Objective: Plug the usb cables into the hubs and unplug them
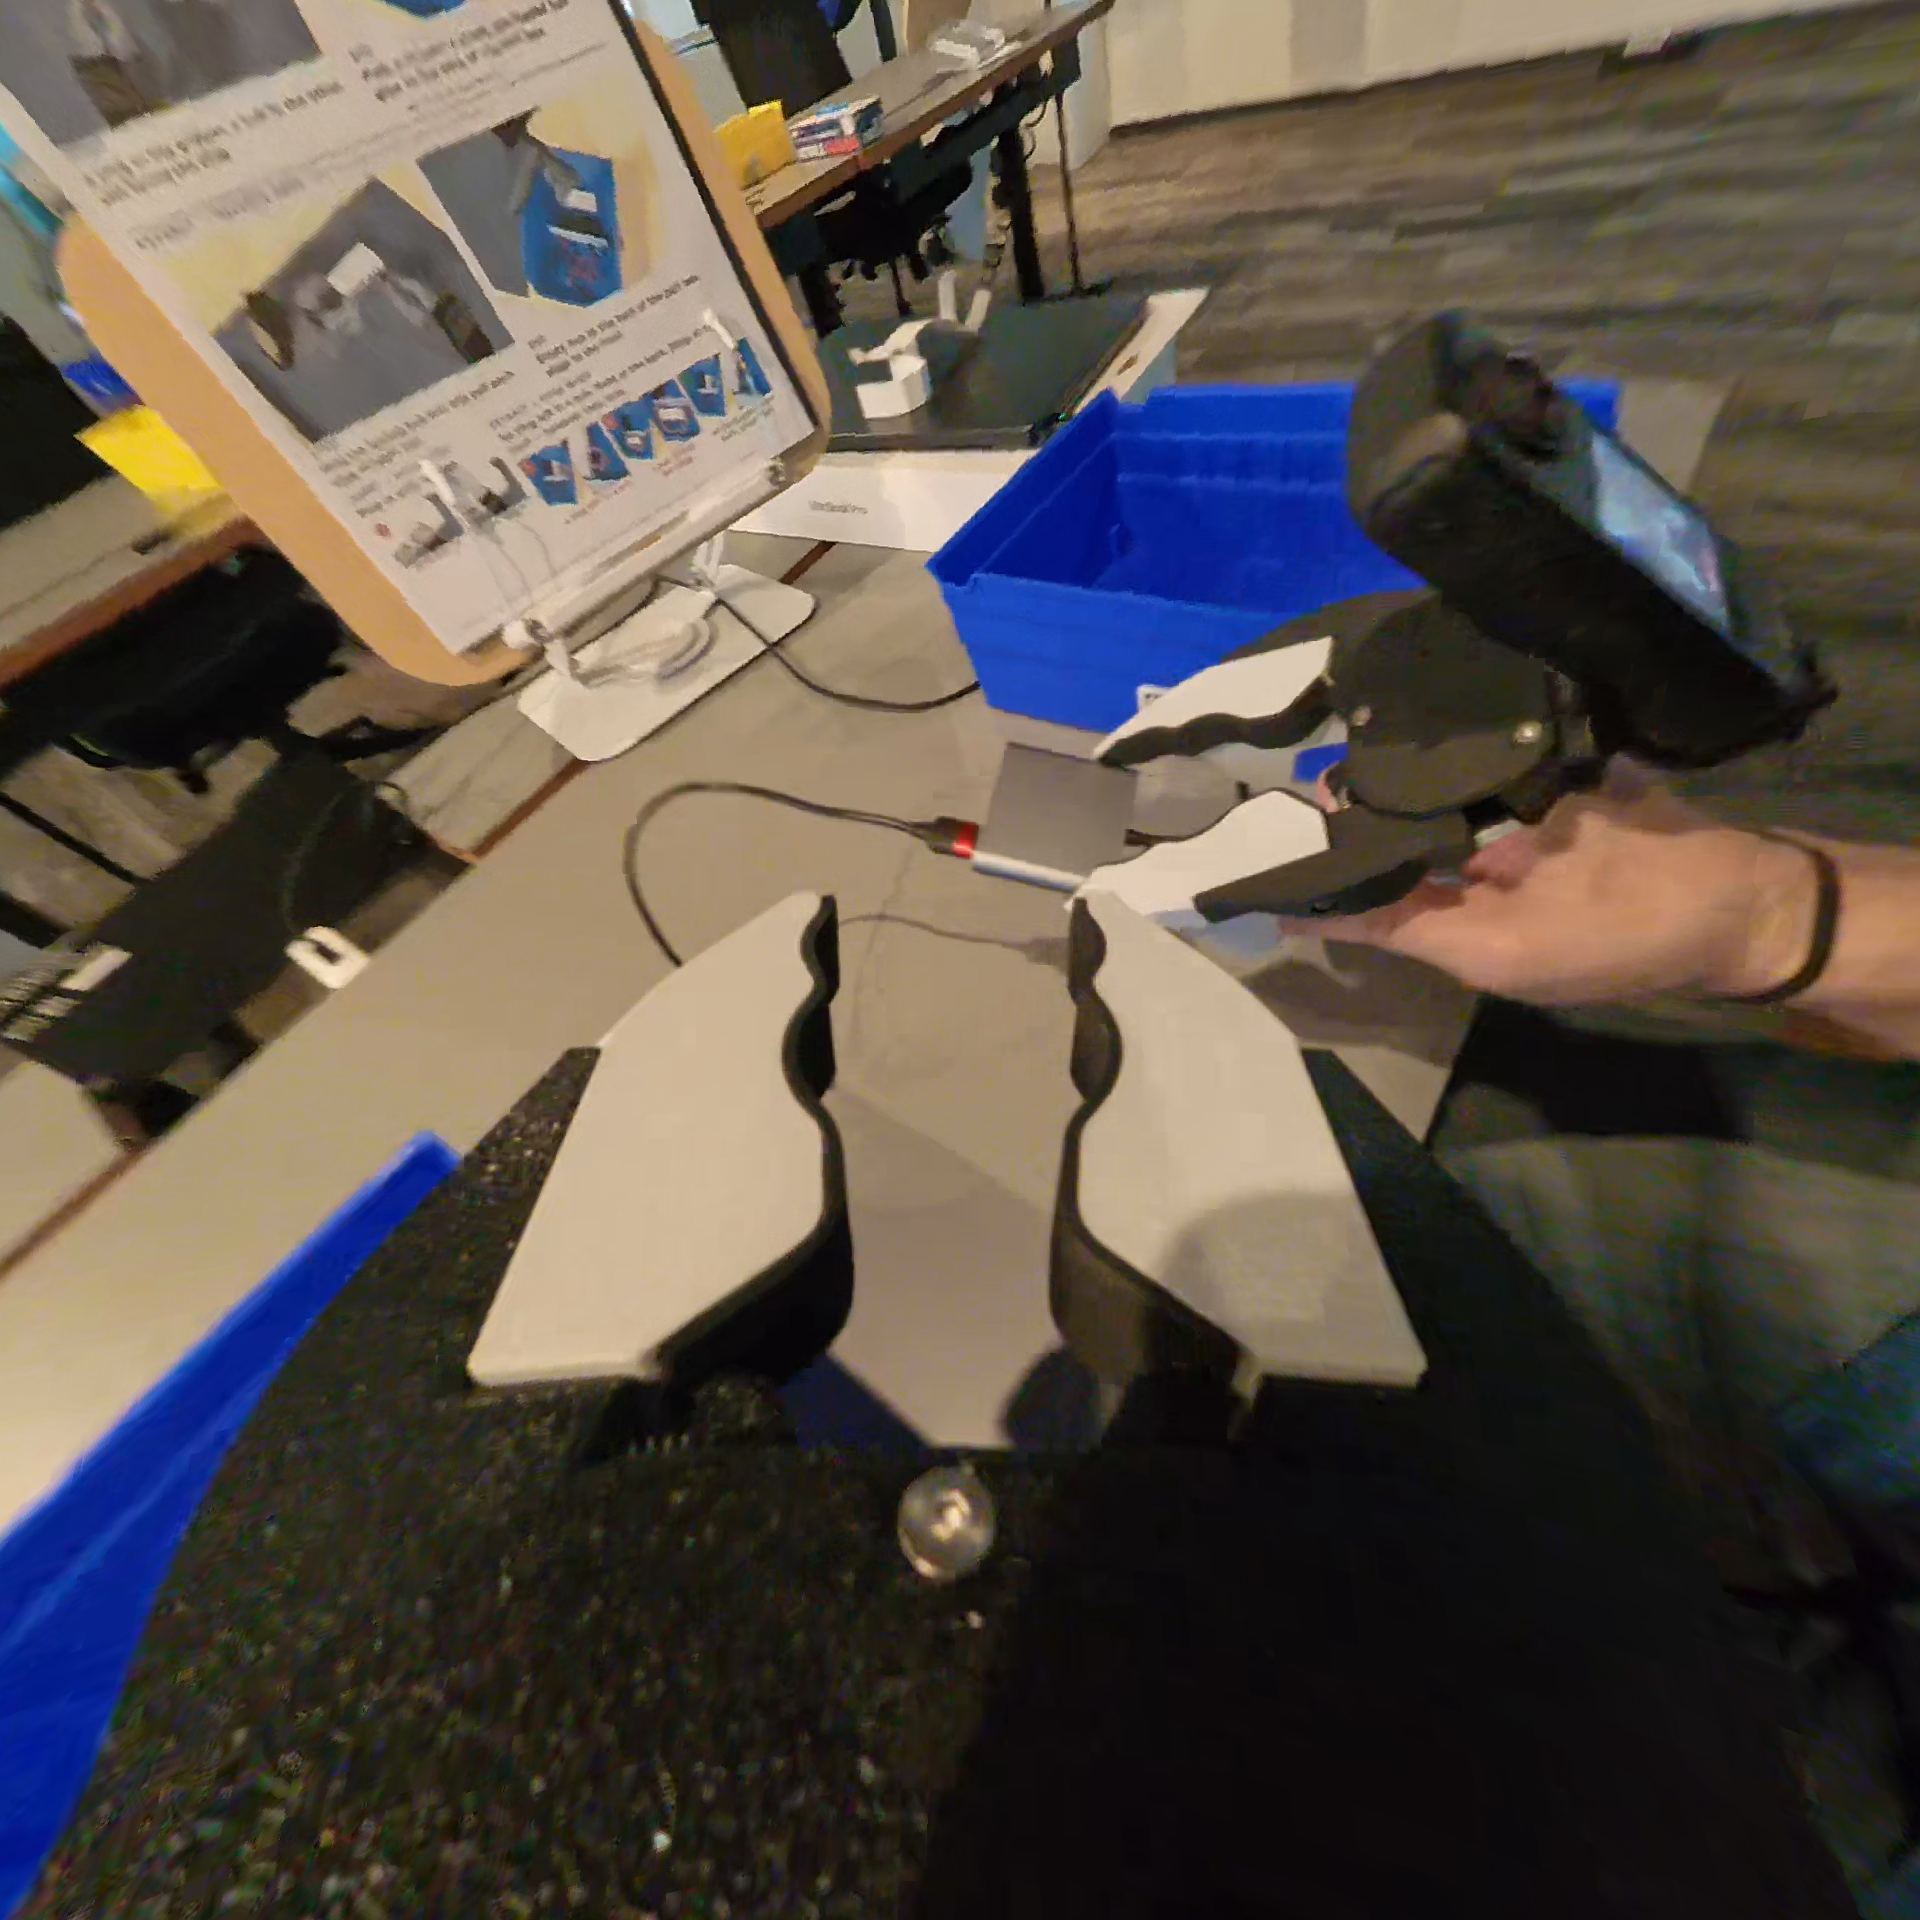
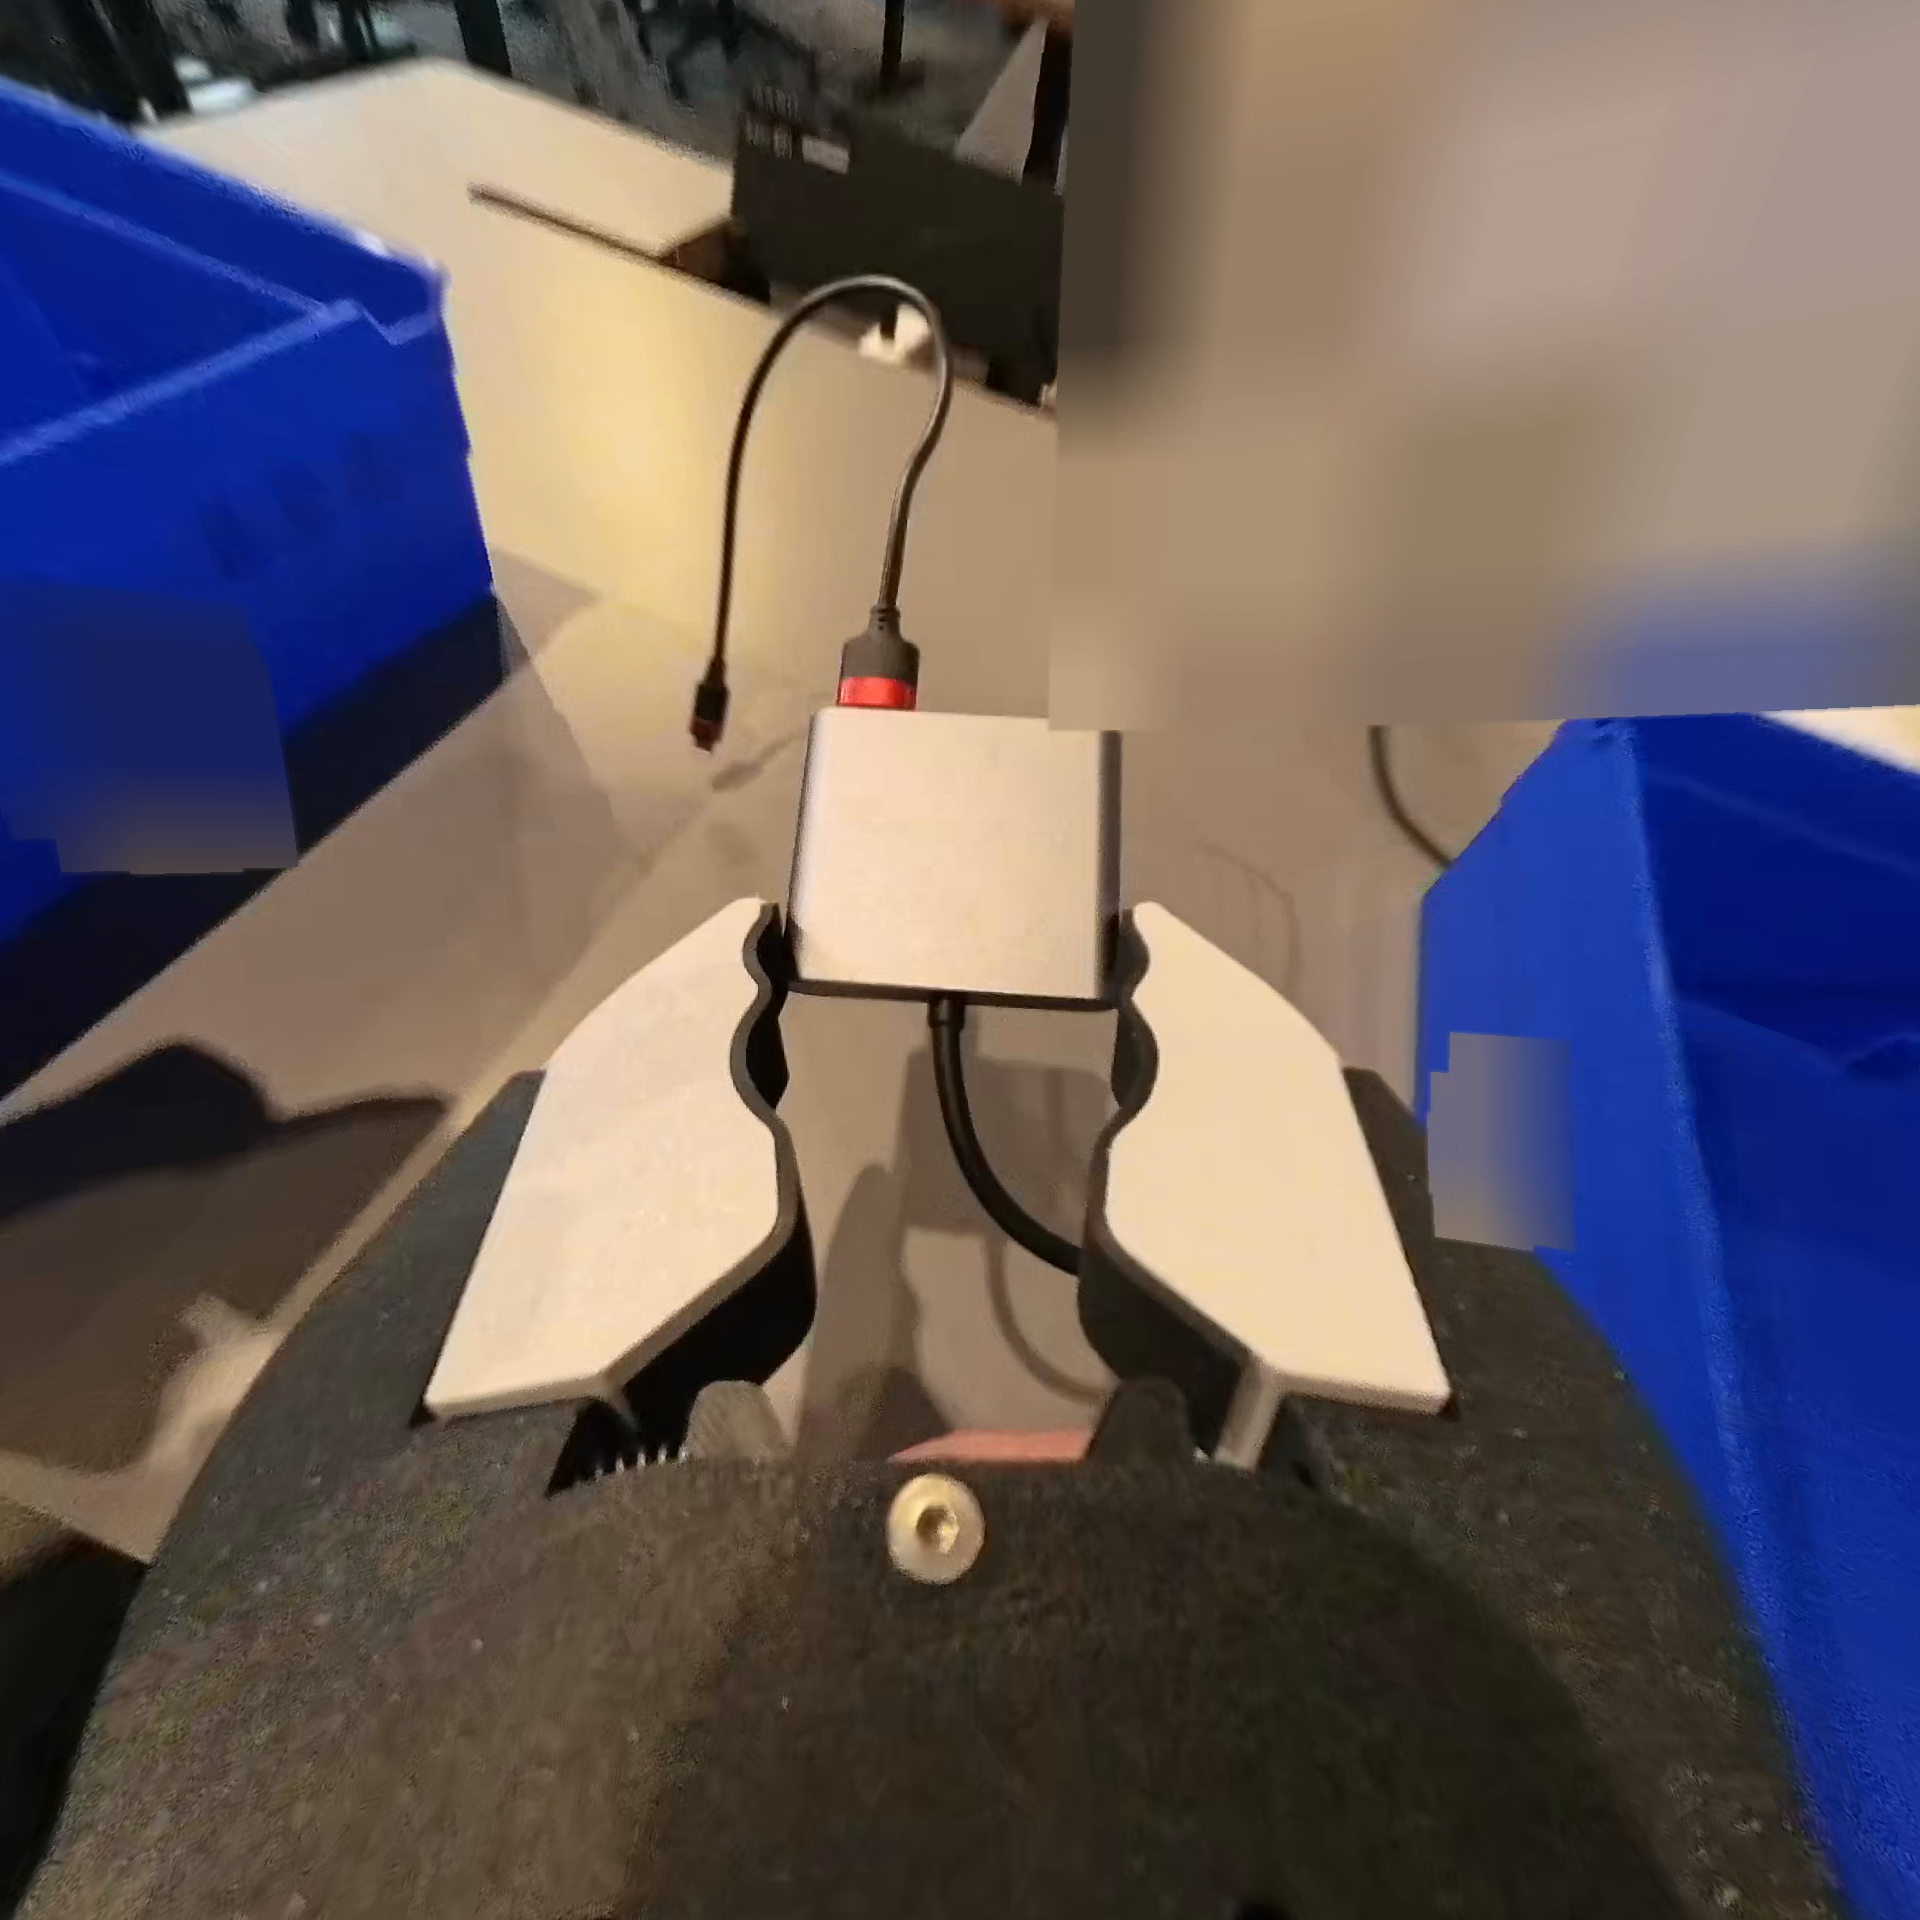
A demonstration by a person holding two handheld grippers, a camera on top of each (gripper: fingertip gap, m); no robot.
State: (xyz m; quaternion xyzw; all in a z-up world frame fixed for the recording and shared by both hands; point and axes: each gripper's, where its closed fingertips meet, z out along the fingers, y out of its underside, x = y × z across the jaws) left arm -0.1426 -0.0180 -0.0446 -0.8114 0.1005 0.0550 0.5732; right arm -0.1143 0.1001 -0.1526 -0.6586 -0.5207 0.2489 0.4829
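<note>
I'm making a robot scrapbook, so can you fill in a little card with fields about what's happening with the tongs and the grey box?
right tongs: shut on the grey hub, lifted off the table
left tongs: open, holding nothing
red-collared cable: plugged into the hub's far side
cable's other end: hanging loose
blue bins: one on each side of the right tongs

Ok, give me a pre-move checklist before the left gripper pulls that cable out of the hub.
1. Right gripper clamps the hub: ok.
2. Red-collared plug seated in the hub: ok.
3. Left gripper open and empty: ok.
4. Left gripper lined up with the plug: not ok, the plug sits beyond its tips.
5. Cable hangs free, other end loose: ok.
6. Grip firm enough to resist the pull: cannot tell.
</note>
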